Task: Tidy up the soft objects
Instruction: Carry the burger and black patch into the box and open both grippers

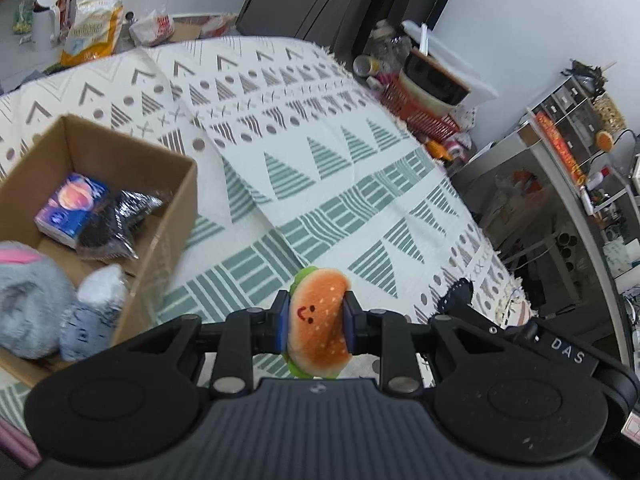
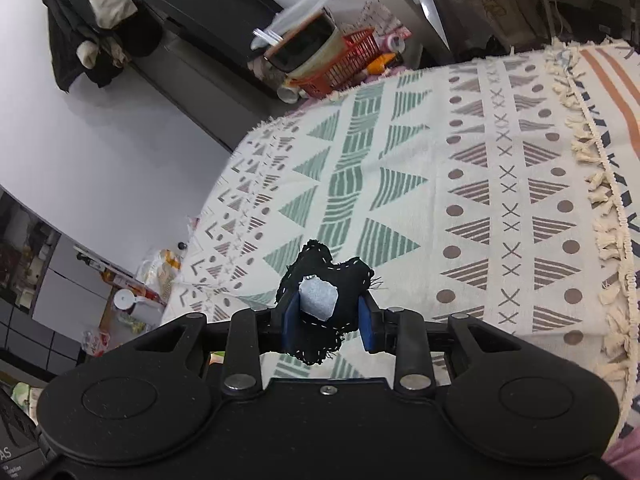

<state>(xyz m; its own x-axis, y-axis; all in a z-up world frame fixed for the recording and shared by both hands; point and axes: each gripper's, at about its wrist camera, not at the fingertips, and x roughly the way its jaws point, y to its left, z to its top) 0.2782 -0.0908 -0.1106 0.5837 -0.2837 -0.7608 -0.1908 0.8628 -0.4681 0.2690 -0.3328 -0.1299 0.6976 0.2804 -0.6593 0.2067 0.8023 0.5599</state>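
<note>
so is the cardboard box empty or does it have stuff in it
Not empty. The open brown cardboard box holds a purple packet, a black plastic-wrapped bundle and grey plush toys.

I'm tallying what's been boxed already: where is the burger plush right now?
Left wrist view: burger plush is clamped in the left gripper above the patterned blanket, right of the cardboard box.

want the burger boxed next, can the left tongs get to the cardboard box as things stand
Probably yes: the left tongs, shut on the orange plush burger, sit beside the open brown cardboard box, with only patterned cloth between.
</note>
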